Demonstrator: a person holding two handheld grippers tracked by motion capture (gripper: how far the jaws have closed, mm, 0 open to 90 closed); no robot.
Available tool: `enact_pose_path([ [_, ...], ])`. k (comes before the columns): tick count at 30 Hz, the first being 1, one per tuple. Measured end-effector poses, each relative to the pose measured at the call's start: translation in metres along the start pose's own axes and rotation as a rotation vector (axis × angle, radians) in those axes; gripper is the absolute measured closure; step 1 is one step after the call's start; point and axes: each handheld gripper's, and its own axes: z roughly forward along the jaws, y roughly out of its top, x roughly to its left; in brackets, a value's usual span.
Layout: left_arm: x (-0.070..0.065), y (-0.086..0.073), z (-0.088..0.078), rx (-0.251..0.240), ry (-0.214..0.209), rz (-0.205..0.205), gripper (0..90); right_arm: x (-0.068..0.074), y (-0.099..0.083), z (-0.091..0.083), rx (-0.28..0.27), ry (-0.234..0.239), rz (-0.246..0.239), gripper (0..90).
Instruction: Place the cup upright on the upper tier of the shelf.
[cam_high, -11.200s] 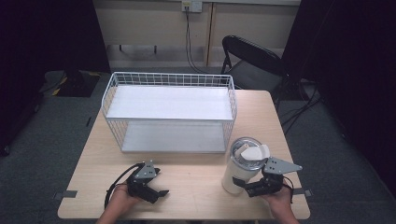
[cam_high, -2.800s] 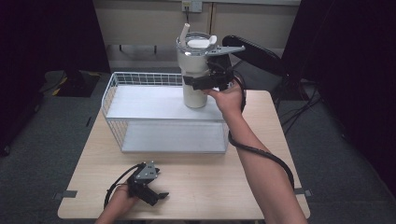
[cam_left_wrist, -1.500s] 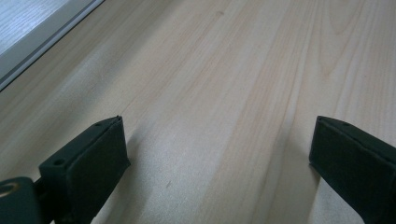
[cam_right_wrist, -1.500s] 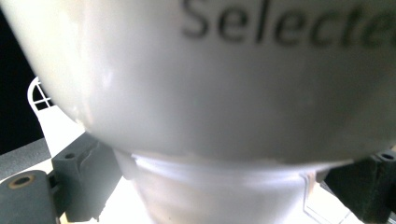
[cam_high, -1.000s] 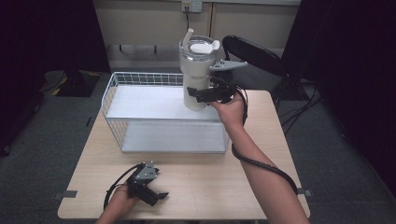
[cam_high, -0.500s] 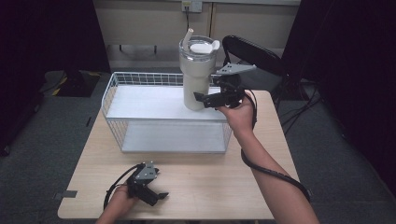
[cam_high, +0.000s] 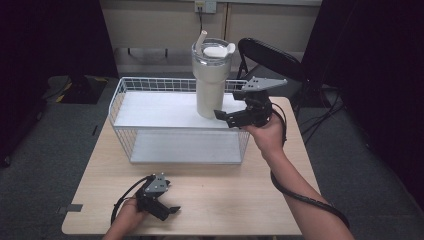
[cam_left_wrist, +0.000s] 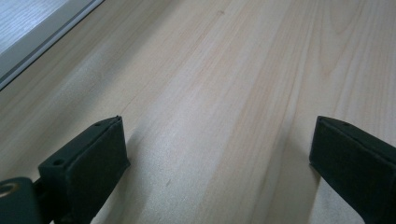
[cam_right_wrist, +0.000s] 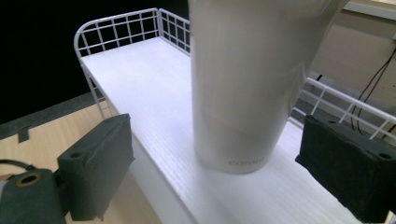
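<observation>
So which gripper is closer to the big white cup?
The right gripper. It sits open just beside the cup on the rack's top shelf, jaws apart from it. The left gripper rests far away on the table's near edge.

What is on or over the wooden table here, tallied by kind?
White lidded tumbler with a straw, standing on the rack's top shelf: 1
White wire two-shelf rack: 1
Black two-jaw grippers, the left gripper low over the table and the right gripper open beside the tumbler: 2
Total: 4
</observation>
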Motion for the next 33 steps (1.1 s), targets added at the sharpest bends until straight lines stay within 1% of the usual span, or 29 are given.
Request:
enact_pose_path([
  [2,0.000,0.000,0.000,0.000,0.000,0.000,3.5,0.001,-0.003,-0.003,0.000,0.002,-0.003,9.3],
  [5,0.000,0.000,0.000,0.000,0.000,0.000,3.5,0.001,-0.009,-0.008,0.000,0.023,0.006,9.5],
  [7,0.000,0.000,0.000,-0.001,0.000,0.000,3.5,0.002,-0.012,-0.011,0.004,0.029,0.000,9.7],
  [10,0.000,0.000,0.000,-0.001,0.000,-0.001,3.5,0.005,-0.016,-0.016,0.010,0.028,-0.032,9.8],
  [12,0.000,0.000,0.000,-0.001,0.000,0.000,3.5,0.006,-0.018,-0.019,0.007,0.042,-0.026,9.9],
  [14,0.000,0.000,0.000,-0.001,0.000,0.000,3.5,0.008,-0.020,-0.021,0.004,0.047,-0.035,9.8],
  [18,0.000,0.000,0.000,-0.001,0.000,0.000,3.5,0.011,-0.025,-0.026,0.006,0.069,-0.031,9.8],
  [33,0.000,0.000,0.000,-0.001,0.000,0.000,3.5,0.018,-0.042,-0.042,0.011,0.110,-0.041,9.8],
])
